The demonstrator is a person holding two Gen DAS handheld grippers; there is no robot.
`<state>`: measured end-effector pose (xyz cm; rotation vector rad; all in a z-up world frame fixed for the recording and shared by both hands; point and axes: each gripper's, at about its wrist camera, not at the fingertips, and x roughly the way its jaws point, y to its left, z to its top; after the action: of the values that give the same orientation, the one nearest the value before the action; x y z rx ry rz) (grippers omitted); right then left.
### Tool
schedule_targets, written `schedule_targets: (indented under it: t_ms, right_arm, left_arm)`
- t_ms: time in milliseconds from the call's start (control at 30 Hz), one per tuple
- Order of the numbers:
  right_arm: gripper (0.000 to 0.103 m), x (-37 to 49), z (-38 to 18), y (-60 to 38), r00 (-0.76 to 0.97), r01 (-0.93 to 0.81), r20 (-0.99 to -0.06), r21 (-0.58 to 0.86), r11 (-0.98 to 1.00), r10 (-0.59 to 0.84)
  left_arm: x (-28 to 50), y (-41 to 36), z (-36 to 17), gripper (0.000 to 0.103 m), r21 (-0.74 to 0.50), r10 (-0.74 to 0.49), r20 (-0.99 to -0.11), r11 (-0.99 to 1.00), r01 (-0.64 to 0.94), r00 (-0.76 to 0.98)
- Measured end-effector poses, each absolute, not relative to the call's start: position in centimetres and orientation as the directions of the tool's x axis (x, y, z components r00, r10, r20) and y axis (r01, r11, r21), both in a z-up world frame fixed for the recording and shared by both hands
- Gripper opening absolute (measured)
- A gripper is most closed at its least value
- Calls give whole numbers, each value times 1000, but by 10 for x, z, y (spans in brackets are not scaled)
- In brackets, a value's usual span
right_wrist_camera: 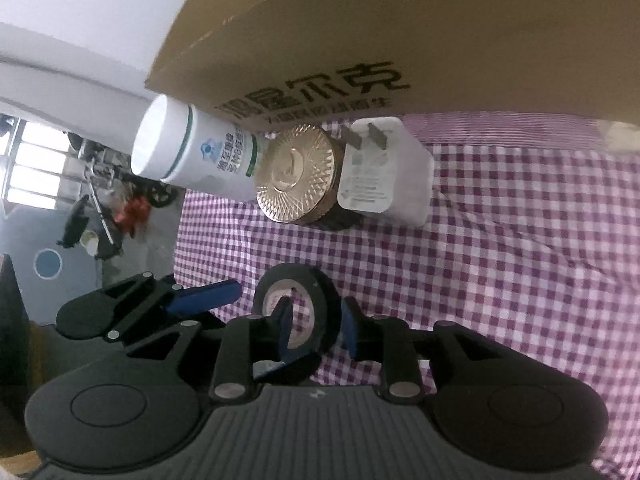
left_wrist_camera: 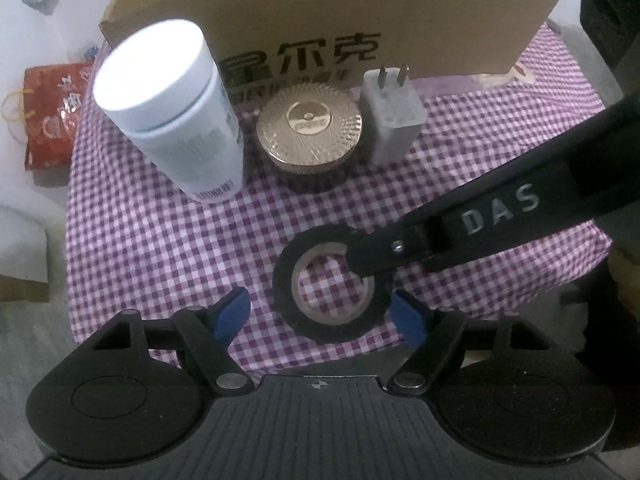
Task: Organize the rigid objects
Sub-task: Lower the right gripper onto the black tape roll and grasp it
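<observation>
The left gripper (left_wrist_camera: 320, 318) points steeply down with its jaws wide apart and nothing clamped; its blue pads (left_wrist_camera: 232, 316) stand on either side of a black roll of tape (left_wrist_camera: 332, 284). The roll lies flat on the purple-and-white checked cloth (left_wrist_camera: 160, 240), just ahead of and between the fingertips. The right-hand pad is just beside the roll's rim and the left-hand pad stands clear of it.

The right gripper (right_wrist_camera: 316, 324) comes in from the right of the left one and straddles the roll's wall, with one finger (right_wrist_camera: 286, 320) down in the hole and the other outside the rim. Its jaws are narrowly parted. The inner finger shows a gap to the cardboard core, so the roll looks loosely bracketed and not squeezed.

Further ahead of both grippers three things stand in a row on the cloth. A white lidded bottle (left_wrist_camera: 172, 120) is to the left, a round jar with a ribbed gold lid (left_wrist_camera: 310, 128) is in the middle, and a white plug-in charger (left_wrist_camera: 390, 120) with its prongs up is to the right. Just behind them rises the printed wall of an open cardboard box (left_wrist_camera: 320, 12). Far to the left, off the cloth, lies a red bag (left_wrist_camera: 52, 116)
</observation>
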<state>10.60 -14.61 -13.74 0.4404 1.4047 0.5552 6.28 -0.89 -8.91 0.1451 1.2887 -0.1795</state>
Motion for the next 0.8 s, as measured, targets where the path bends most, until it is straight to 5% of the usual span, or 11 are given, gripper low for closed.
schedule_targets:
  t_ms: [800]
  right_arm:
    - [28, 70, -140, -237, 210, 44, -810, 567, 822, 548]
  left_arm:
    - [72, -87, -90, 75, -87, -200, -943, 920, 383, 265]
